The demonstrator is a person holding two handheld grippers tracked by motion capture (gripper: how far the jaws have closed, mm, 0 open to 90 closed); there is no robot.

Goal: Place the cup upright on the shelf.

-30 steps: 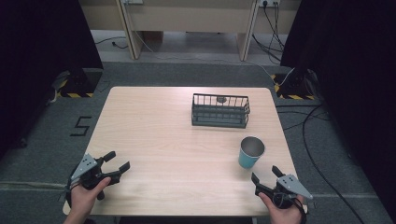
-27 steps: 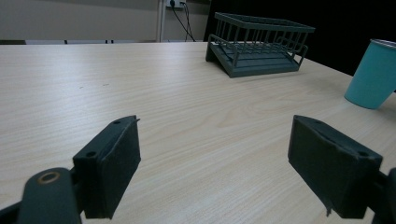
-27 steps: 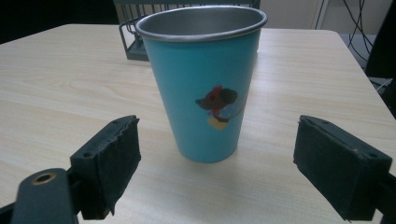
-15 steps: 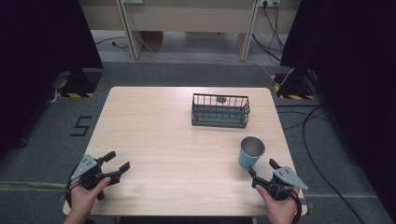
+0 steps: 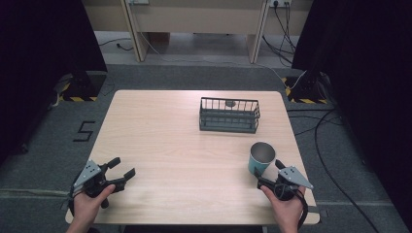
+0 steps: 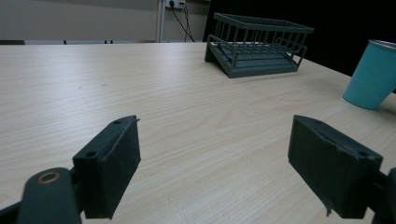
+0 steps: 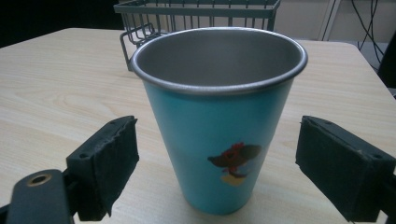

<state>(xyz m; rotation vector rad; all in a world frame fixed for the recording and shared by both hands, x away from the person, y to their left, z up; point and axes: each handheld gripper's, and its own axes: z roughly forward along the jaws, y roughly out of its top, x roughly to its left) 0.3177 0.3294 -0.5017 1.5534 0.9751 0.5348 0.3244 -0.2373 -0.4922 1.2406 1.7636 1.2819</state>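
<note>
A teal metal cup (image 5: pixel 261 157) (image 7: pixel 219 116) (image 6: pixel 372 74) with a small picture on its side stands upright at the table's right, near the front. My right gripper (image 5: pixel 270 174) (image 7: pixel 224 172) is open just in front of it, its jaws either side of the cup's lower part without touching it. At the front left corner my left gripper (image 5: pixel 121 168) (image 6: pixel 215 172) rests open over bare tabletop, nothing between its jaws. A dark wire basket (image 5: pixel 229 115) (image 6: pixel 257 44) (image 7: pixel 196 16) sits behind the cup, toward the table's back.
The light wooden table (image 5: pixel 160 141) stands on grey carpet. A small dark object (image 5: pixel 230 103) lies at the basket's back. Cables (image 5: pixel 335 121) trail across the floor at the right. Black curtains hang on both sides.
My right gripper has moved forward and left toward the cup, so its jaws now flank the cup. The left gripper has stayed put.
</note>
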